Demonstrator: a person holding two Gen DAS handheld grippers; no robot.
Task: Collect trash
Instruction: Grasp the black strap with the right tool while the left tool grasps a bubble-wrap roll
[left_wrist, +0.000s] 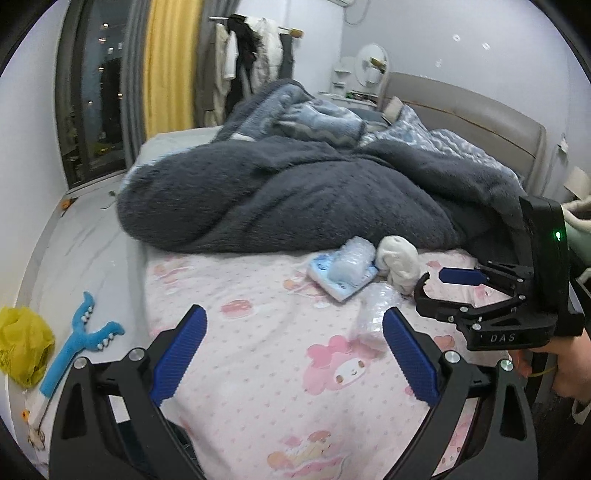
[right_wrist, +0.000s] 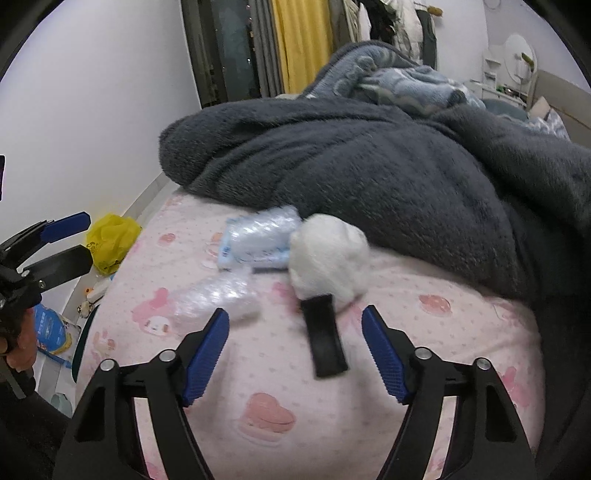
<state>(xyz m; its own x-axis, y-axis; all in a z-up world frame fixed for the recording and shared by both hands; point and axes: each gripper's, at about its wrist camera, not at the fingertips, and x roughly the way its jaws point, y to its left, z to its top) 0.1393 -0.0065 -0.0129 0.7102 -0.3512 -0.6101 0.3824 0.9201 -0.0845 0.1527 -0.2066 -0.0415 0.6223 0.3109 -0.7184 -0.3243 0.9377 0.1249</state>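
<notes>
Left wrist view: left gripper (left_wrist: 293, 341) spread wide over bed (left_wrist: 258, 387) foot edge; right gripper (left_wrist: 430, 286) parted, marked "DAS"; tissue pack (left_wrist: 341, 275) near blanket (left_wrist: 295, 195).

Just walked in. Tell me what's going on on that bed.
A person holds a two-finger tool in each hand over the pink cartoon-print bedsheet. Both the left tool and the right tool are open and hold nothing. Ahead lie a crumpled clear plastic wrap, a blue-and-white plastic packet, a white fluffy bundle and a black strap, in front of the dark grey fleece blanket. A yellow plastic bag sits on the floor.
</notes>
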